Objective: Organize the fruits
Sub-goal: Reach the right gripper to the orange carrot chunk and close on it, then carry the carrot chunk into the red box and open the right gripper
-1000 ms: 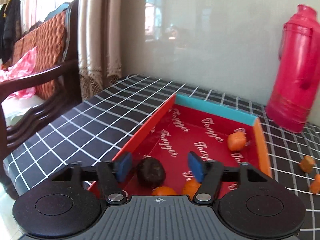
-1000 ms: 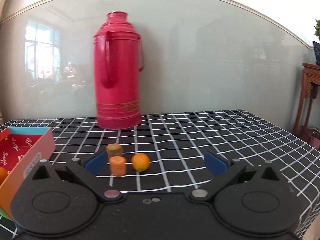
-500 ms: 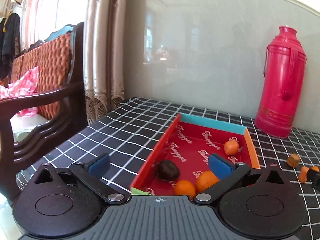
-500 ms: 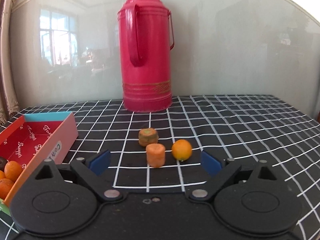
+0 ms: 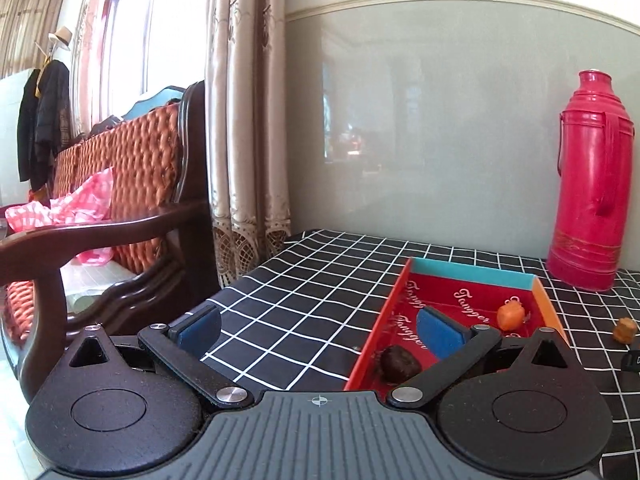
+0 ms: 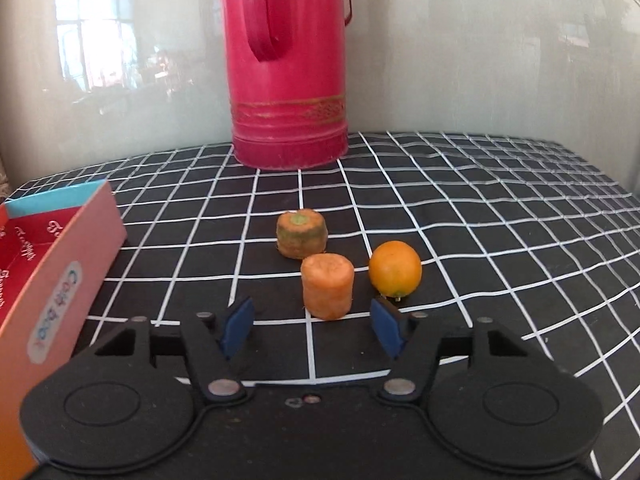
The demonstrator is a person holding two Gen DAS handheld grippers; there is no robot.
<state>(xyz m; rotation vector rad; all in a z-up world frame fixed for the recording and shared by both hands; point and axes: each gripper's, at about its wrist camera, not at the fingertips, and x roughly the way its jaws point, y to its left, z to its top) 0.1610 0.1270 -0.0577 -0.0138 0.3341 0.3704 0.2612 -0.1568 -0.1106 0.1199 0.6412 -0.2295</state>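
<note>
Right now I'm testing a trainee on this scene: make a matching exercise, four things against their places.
Things:
1. dark fruit
2. orange
3. thermos
4. carrot chunk

Places:
A. by the wall at the back of the table
B. nearest the right gripper, ahead of its open jaws
C. inside the red tray
D. on the cloth, right of the carrot chunk

Pairs: 1-C, 2-D, 3-A, 4-B

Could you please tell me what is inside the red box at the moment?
The red box holds a dark brown fruit near its front and an orange piece toward the back. The left gripper covers its near corner, so more may be hidden.
</note>
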